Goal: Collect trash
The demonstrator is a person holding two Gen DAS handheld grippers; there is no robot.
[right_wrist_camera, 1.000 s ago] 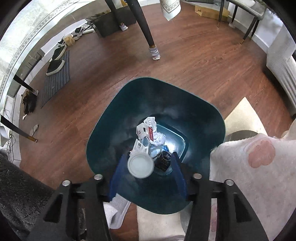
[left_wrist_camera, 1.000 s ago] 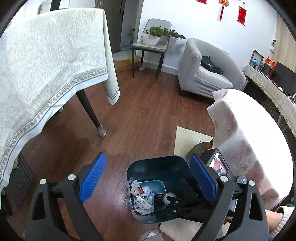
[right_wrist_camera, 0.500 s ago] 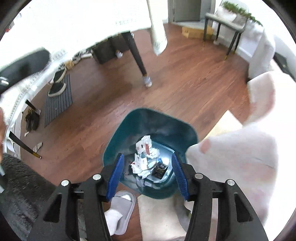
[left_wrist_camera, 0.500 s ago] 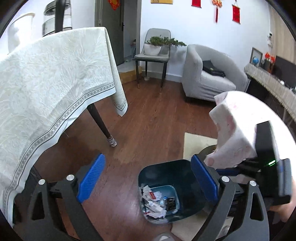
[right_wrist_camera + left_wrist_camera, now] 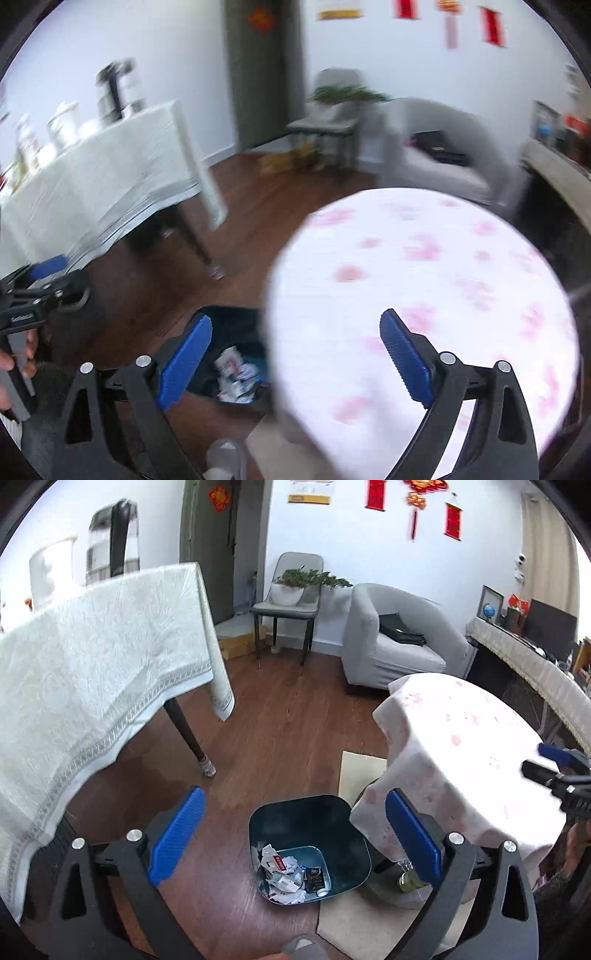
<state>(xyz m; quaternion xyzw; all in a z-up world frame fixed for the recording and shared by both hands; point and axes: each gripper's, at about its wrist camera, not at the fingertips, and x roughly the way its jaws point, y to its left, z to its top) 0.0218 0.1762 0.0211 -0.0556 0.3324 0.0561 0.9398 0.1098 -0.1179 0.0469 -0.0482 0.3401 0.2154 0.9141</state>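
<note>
Grey armchair (image 5: 399, 642) at 1 o'clock; plant chair (image 5: 291, 602) at 12; cloth-covered table (image 5: 103, 657) at 9.

Teal bin (image 5: 310, 834); blue fingers (image 5: 176, 836); seemingly pink-flowered cloth (image 5: 461, 746)

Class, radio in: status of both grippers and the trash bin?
Left gripper open, empty. Right gripper jaws opening, nothing between. Trash bin on floor, wrappers inside. Round table's cloth overhangs the bin's rim.

A dark teal trash bin (image 5: 310, 843) stands upright on the wooden floor, its bottom littered with crumpled white paper scraps (image 5: 280, 877) and a small black packet (image 5: 314, 877).
</note>
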